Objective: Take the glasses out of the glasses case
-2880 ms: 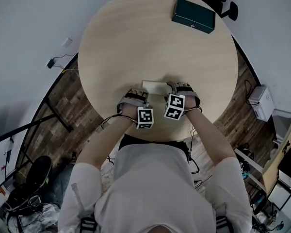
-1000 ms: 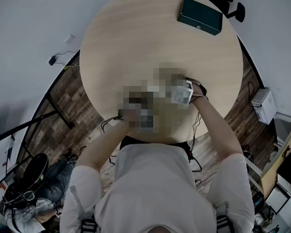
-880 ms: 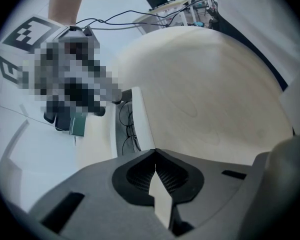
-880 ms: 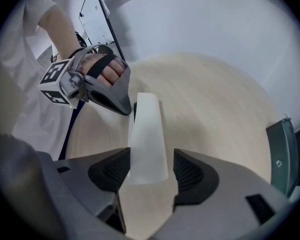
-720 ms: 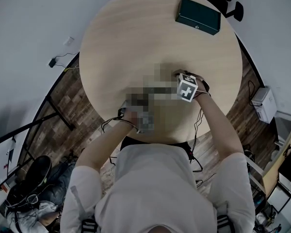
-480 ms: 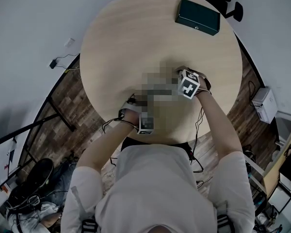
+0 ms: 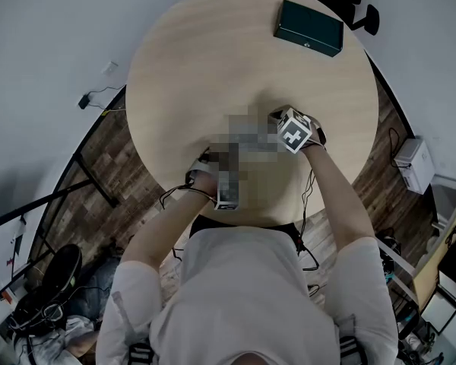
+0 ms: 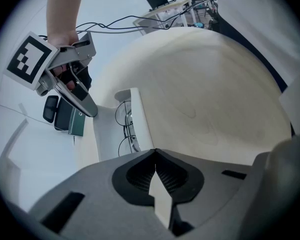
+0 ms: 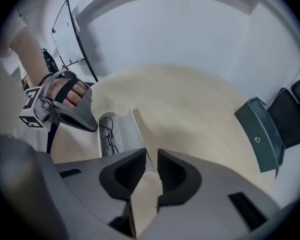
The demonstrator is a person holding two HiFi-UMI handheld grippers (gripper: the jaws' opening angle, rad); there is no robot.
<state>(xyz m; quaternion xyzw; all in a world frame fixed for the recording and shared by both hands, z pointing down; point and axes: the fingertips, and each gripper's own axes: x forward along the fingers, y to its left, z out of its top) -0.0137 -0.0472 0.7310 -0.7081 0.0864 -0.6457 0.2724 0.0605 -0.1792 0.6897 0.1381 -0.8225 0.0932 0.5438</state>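
Right, fingers first: my left gripper (image 8: 155, 151) has its pads (image 8: 137, 176) pinched flat together on a thin white edge of the case (image 8: 106, 141). I read that as an anchor, so the case doesn't skate across the table while the other hand works.

On my right gripper (image 9: 149, 156) the jaws have just been closing, and the upright lid (image 9: 131, 131) runs straight down between the pads (image 9: 172, 171). They look to be bearing on it, a narrow pinch on a thin panel. That hold props the lid back, which I'd say is the whole point: it leaves the inside uncovered.

And there they are, the glasses (image 8: 127, 131), thin dark wire frames, lying inside the case just beside the raised lid, not yet lifted.

Both grippers point steeply down over the near part of the round wooden table (image 7: 213, 59), one toward each end of the case. Further out, a dark green box (image 7: 308, 26) sits well apart near the far edge, out of play. My judgement: one hand must let go and reach in.
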